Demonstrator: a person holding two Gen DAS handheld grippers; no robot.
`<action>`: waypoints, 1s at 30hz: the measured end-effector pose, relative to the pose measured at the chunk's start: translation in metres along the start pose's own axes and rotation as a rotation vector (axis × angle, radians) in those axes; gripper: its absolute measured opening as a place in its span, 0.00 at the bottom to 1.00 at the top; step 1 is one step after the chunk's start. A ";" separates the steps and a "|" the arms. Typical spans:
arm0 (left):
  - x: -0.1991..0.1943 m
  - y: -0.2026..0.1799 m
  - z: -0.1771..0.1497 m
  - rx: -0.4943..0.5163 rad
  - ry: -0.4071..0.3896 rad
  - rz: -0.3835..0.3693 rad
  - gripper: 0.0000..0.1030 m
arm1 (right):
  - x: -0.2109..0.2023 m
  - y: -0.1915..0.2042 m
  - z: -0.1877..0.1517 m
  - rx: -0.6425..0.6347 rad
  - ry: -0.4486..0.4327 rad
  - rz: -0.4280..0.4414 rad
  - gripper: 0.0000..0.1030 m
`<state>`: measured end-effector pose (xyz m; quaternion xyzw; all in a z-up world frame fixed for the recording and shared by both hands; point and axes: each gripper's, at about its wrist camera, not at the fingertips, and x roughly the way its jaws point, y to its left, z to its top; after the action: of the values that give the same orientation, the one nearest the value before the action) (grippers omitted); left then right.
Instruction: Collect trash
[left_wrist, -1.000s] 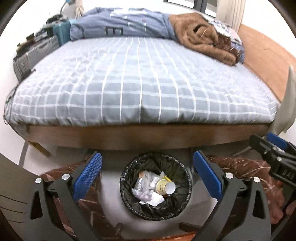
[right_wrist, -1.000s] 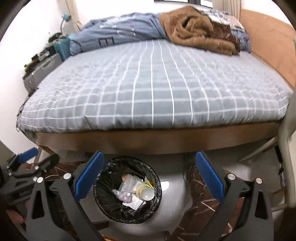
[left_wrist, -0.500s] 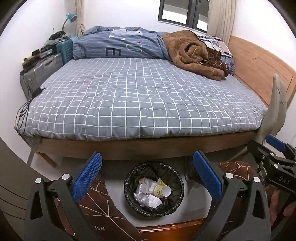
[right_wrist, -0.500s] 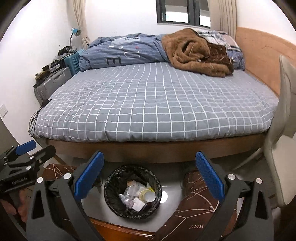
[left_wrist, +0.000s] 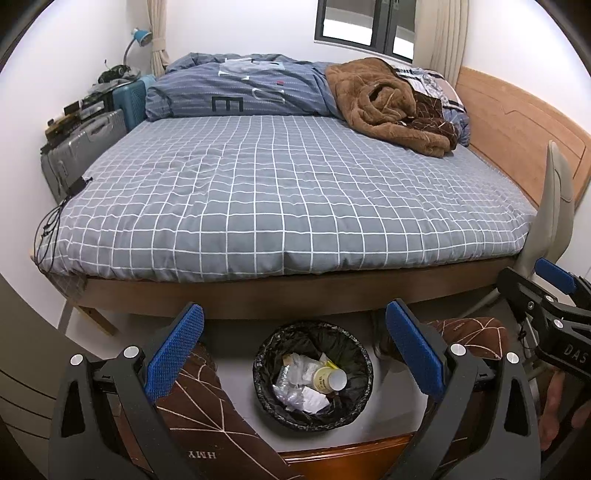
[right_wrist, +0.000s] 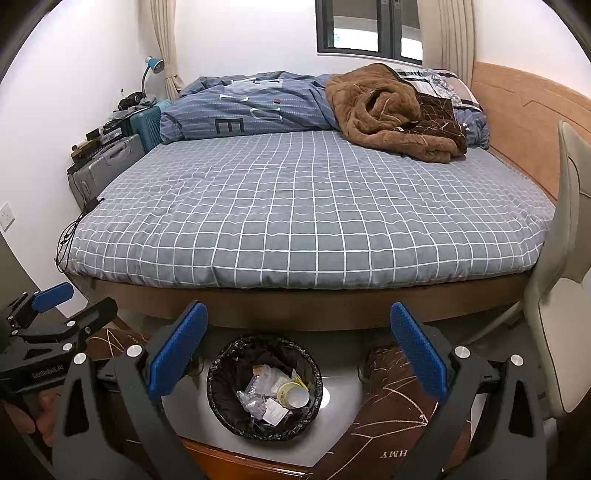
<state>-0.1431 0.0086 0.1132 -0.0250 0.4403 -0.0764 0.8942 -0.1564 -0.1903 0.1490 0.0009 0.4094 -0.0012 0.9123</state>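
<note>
A round bin with a black liner (left_wrist: 271, 343) stands on the floor below the bed's foot; it also shows in the right wrist view (right_wrist: 221, 365). Inside lie crumpled wrappers (left_wrist: 295, 387) and a yellow paper cup (left_wrist: 330, 378), also seen from the right (right_wrist: 291, 395). My left gripper (left_wrist: 293, 350) is open and empty, held high above the bin. My right gripper (right_wrist: 295, 350) is open and empty too, above the bin. Each gripper shows at the edge of the other's view: the right one (left_wrist: 546, 295), the left one (right_wrist: 55, 310).
A bed with a grey checked sheet (left_wrist: 280, 192) fills the room ahead, with a blue duvet (left_wrist: 240, 92) and a brown blanket (left_wrist: 388, 107) at the far end. Suitcases (left_wrist: 81, 144) line the left wall. A beige chair (right_wrist: 565, 258) stands right. The person's legs (left_wrist: 207, 417) flank the bin.
Both grippers have risen and pulled back from the bin, so the bin looks smaller and the whole bed and window have come into view. Both stay open and empty.
</note>
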 end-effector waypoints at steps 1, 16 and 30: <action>0.000 0.000 0.000 0.001 0.001 0.001 0.95 | 0.000 0.000 0.000 -0.002 -0.001 -0.003 0.93; 0.001 0.001 0.000 0.001 0.007 0.014 0.95 | 0.000 0.001 -0.001 0.006 0.003 0.002 0.93; 0.002 0.002 -0.002 -0.010 0.017 0.024 0.95 | 0.008 0.000 -0.004 -0.001 0.026 0.012 0.93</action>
<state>-0.1430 0.0107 0.1098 -0.0235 0.4483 -0.0634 0.8913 -0.1542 -0.1899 0.1403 0.0029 0.4213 0.0046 0.9069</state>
